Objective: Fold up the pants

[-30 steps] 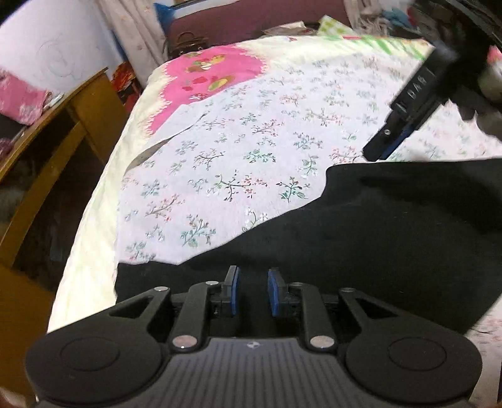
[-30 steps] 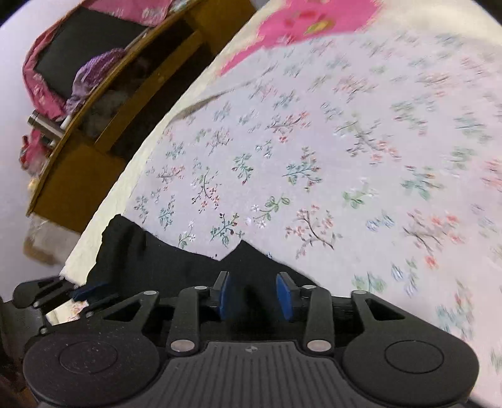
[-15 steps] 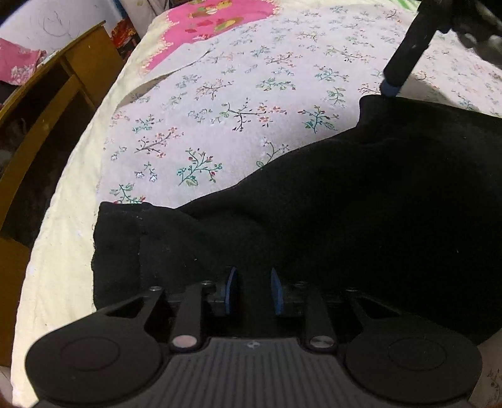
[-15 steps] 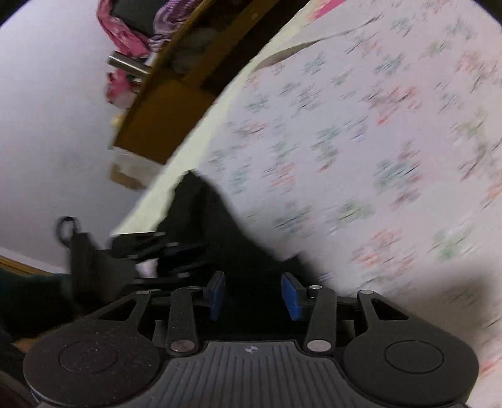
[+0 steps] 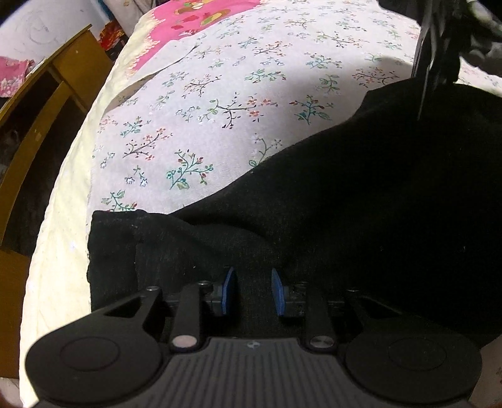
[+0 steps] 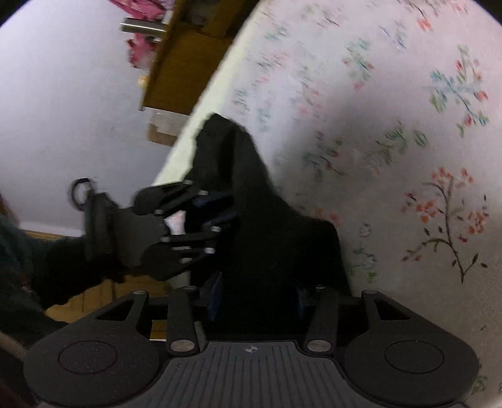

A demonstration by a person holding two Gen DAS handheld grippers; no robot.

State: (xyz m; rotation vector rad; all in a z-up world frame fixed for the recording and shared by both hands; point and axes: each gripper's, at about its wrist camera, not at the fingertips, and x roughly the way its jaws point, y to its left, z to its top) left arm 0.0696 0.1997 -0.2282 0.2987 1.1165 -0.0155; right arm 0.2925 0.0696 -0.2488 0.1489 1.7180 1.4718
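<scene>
Black pants [image 5: 345, 194] lie folded over on the floral bed sheet [image 5: 219, 110], one end near the bed's left edge. My left gripper [image 5: 253, 292] points down onto them; its blue pads stand slightly apart with flat cloth between them, not pinched. In the right wrist view the pants [image 6: 257, 201] rise as a ridge from my right gripper [image 6: 256, 298], whose jaws are opening with cloth between the pads. The left gripper [image 6: 216, 210] shows there too, resting on the pants' far end. The right gripper [image 5: 433, 72] is a dark blur at the pants' top right edge.
A wooden shelf unit [image 5: 40, 103] stands close along the bed's left side, with pink cloth on it. A pink printed cloth [image 5: 200, 18] lies at the head of the bed. A person's dark sleeve [image 6: 31, 266] is behind the left gripper.
Both grippers came down onto the bed with the pants, which now lie lower and flatter. The right gripper swung and tilted sharply. Both pairs of pads stand a little wider.
</scene>
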